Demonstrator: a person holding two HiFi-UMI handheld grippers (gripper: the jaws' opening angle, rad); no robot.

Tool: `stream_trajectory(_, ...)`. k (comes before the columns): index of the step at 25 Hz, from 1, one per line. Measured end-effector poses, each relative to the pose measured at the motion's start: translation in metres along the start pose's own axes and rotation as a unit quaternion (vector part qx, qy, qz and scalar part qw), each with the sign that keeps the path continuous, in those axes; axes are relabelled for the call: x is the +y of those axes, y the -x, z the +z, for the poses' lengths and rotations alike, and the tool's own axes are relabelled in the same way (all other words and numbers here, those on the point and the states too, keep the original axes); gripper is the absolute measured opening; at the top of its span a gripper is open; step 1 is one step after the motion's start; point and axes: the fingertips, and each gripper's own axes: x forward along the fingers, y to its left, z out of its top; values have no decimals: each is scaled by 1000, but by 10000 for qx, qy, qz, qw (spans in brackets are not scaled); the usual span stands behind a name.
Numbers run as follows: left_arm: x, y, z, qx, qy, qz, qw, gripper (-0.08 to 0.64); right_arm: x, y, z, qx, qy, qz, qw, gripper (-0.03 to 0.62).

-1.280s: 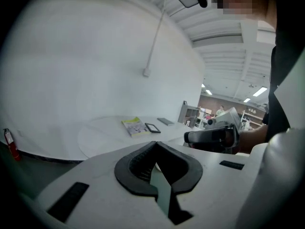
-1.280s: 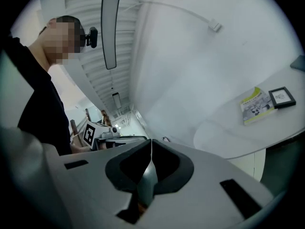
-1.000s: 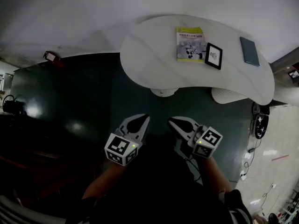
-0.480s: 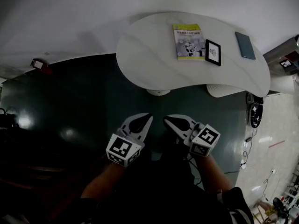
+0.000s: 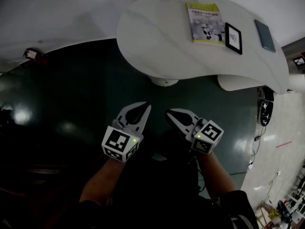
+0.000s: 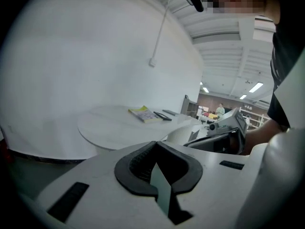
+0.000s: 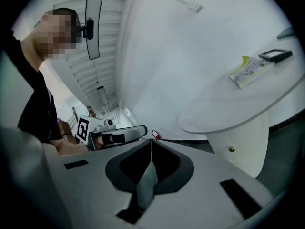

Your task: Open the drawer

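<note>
No drawer front shows plainly. The likeliest sign of one is a small round knob (image 7: 231, 149) on the ribbed white cabinet (image 7: 244, 136) tucked under the table (image 7: 224, 106), seen in the right gripper view. In the head view that cabinet (image 5: 237, 82) sits under the table's right end, nearer the person than the book (image 5: 206, 23) and picture frame (image 5: 233, 38) on the tabletop. Which way a drawer would slide out I cannot tell.

Both grippers hang side by side over the dark floor (image 5: 81, 94), well apart from the table's near edge. The right gripper (image 5: 169, 112) is nearer the cabinet, which lies ahead and to its right; the left gripper (image 5: 144, 107) is farther off. Each has its jaws pressed together on nothing. By my judgement the right hand is the one to go for the knob.
</note>
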Motion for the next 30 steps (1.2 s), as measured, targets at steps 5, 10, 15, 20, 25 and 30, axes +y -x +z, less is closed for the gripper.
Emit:
stream_trajectory(5, 23, -47, -65, 95, 229, 77, 9997, 11, -58, -8, -48, 202, 86, -59, 9997, 17)
stream_trajectory(10, 44, -107, -123, 38, 250, -2, 9997, 11, -125, -20, -85, 234, 157, -77, 9996, 17)
stream_trajectory(15, 62, -159, -188, -73, 213, -86, 9997, 11, -187, -39, -131, 194, 535, -16, 9984, 17)
stream_trajectory(20, 79, -202, -245, -149, 53, -186, 9997, 11, -242, -59, -174, 146, 935, 53, 9955, 17)
stream_trajectory(25, 103, -247, -278, -395, 236, -145, 9988, 11, -313, -72, -200, 176, 1164, -358, 9924, 17)
stream_trajectory(30, 108, -283, -303, -422, -232, -207, 9986, 11, -351, -79, -210, -37, 1510, -345, 9879, 17)
